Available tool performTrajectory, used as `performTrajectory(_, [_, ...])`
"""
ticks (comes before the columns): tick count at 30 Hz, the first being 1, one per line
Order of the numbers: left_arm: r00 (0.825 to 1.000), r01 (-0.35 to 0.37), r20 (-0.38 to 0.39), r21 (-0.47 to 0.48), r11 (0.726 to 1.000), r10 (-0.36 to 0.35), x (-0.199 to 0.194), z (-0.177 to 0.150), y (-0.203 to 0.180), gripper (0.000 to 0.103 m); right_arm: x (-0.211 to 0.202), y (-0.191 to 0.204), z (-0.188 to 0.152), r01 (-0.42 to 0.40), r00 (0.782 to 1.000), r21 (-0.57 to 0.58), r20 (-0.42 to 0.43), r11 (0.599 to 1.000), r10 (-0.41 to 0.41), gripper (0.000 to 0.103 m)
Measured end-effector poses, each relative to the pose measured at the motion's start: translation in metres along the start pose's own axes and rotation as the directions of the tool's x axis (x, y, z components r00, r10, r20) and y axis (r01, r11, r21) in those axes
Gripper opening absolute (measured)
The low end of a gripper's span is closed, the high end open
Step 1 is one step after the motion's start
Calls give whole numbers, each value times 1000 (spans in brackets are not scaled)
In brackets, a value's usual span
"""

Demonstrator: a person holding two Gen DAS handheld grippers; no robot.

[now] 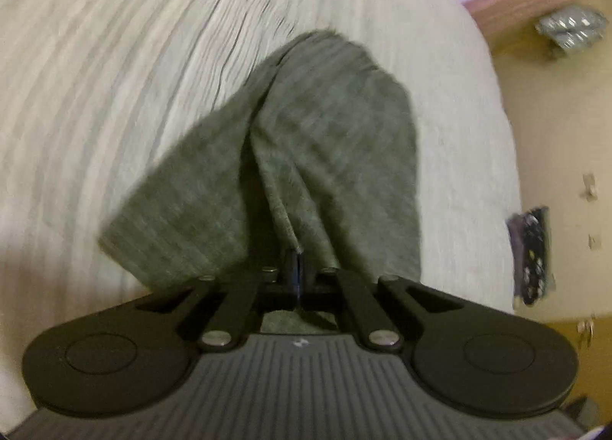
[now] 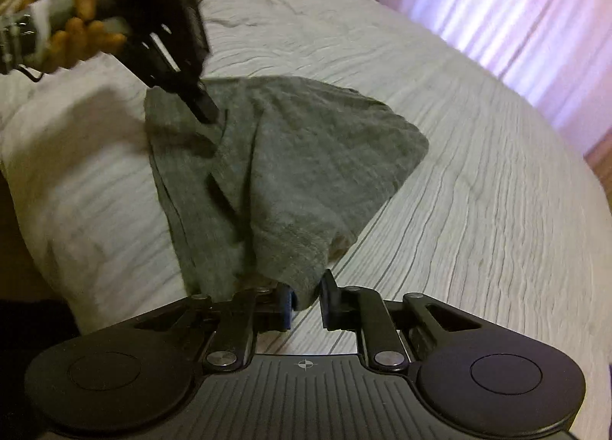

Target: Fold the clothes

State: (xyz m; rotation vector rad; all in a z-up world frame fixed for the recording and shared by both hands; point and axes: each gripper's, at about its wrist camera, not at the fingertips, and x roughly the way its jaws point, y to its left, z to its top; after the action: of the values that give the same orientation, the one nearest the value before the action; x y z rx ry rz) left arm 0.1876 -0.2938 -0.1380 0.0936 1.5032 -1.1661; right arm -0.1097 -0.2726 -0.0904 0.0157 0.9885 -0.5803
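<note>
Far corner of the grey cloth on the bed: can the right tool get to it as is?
Probably not yet. The right tool has grey cloth between its fingers, so it must let go first. The bedspread beside that far corner looks unobstructed.

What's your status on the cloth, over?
Left gripper shut on grey cloth. Right gripper has cloth edge between its jaws, gap showing, grip unclear. Cloth lifted off bed. Nothing in the way.

Two wrist fisheyes, angled steeply down, close above the same grey cloth [image 1: 329, 157] on the bed [image 2: 478, 210].
</note>
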Motion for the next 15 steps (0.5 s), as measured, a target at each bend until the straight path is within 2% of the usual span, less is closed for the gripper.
performTrajectory(3, [999, -39, -21, 71, 997, 40, -26, 21, 9, 0, -15, -1, 15, 6, 1000, 82, -21, 997, -4, 10])
performTrajectory(6, [994, -70, -69, 128, 989, 79, -30, 37, 27, 0, -23, 2, 24, -11, 999, 223, -42, 975, 21, 10])
performTrajectory(9, [975, -155, -128, 193, 969, 181, -13, 38, 42, 0, 0, 12, 18, -13, 982, 386, -169, 922, 85, 10])
performTrajectory(12, [963, -162, -181, 197, 967, 198, -5, 36, 56, 0, 19, 26, 5, 71, 944, 502, -314, 862, 105, 10])
performTrajectory(13, [959, -164, -198, 197, 967, 203, -2, 36, 61, 0, 21, 28, 3, 83, 931, 543, -341, 836, 129, 10])
performTrajectory(14, [954, -165, -216, 197, 966, 207, 0, 35, 65, 3, 17, 28, 2, 78, 931, 592, -332, 802, 154, 10])
performTrajectory(15, [961, -139, -214, 181, 974, 176, -3, 36, 67, 5, 12, 26, 1, 70, 937, 651, -303, 756, 174, 11])
